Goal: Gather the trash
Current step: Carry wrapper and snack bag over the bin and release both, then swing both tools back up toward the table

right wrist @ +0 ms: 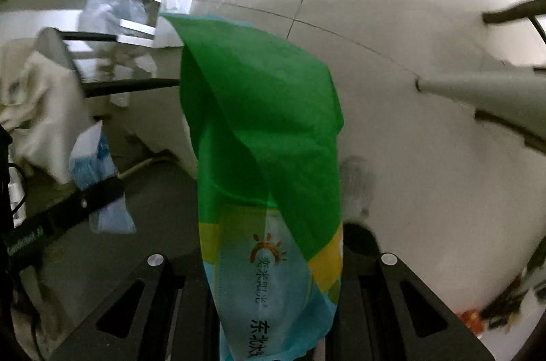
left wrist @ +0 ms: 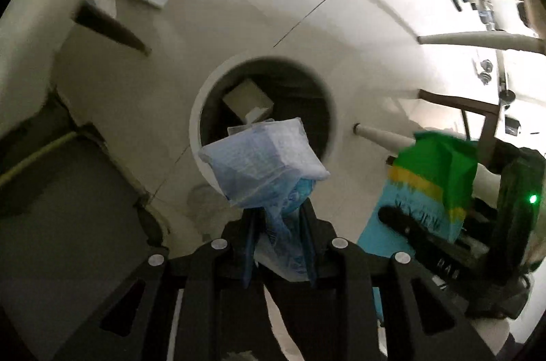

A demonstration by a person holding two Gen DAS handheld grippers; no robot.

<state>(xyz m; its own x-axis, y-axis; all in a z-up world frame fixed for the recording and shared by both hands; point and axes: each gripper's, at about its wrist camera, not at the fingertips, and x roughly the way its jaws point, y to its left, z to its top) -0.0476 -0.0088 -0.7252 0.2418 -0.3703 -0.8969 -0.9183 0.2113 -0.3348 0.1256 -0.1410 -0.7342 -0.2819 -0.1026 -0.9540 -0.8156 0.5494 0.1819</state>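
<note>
Left tongs [left wrist: 278, 217] pinch blue plastic wrapper [left wrist: 262, 163] above round bin [left wrist: 204, 108]; right tongs [right wrist: 273, 303] clamp green rice bag [right wrist: 259, 108].

1. The left wrist view looks steeply down along its own fingers onto the pale floor [left wrist: 341, 30], close above a round bin [left wrist: 262, 118].
2. The right wrist view also faces steeply down, its centre blocked by a green bag [right wrist: 259, 135].
3. Both views share the floor, the green bag and each other's gripper.
</note>
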